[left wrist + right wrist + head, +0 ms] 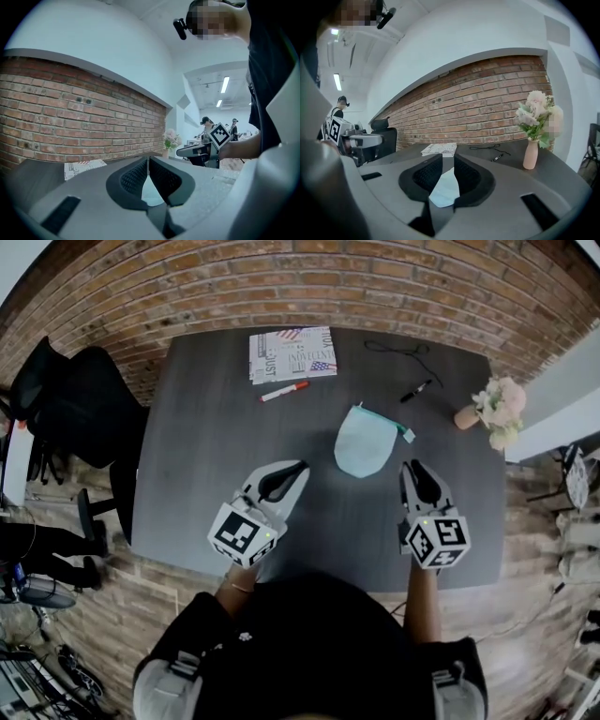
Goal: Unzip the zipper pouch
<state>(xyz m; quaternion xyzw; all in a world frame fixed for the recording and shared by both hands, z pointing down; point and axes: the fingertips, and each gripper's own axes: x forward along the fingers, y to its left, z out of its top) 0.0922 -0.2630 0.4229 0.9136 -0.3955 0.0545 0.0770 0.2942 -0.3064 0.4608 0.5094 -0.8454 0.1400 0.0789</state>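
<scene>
Head view, with both gripper views. A pale blue-green fabric zipper pouch (362, 446) lies flat on the dark grey table (206, 456), ahead of and between the two grippers, touching neither. The fingers (134, 176) of the left gripper (301, 466) are pressed together at the tips and hold nothing; the pouch lies ahead and to their right. The fingers (467, 174) of the right gripper (411, 468) stand a little apart with nothing between the pads; the pouch shows through the gap, farther along the table. The pouch's rounded bottom faces the person and its zipper edge faces the brick wall. The zipper line runs crosswise on a slant, left end farther away, right end nearer, ending in a teal tab (408, 435), probably the pull. This tab sits just ahead of the right fingers, so the right gripper appears nearer to it; the left appears better placed for the pouch's left side.
</scene>
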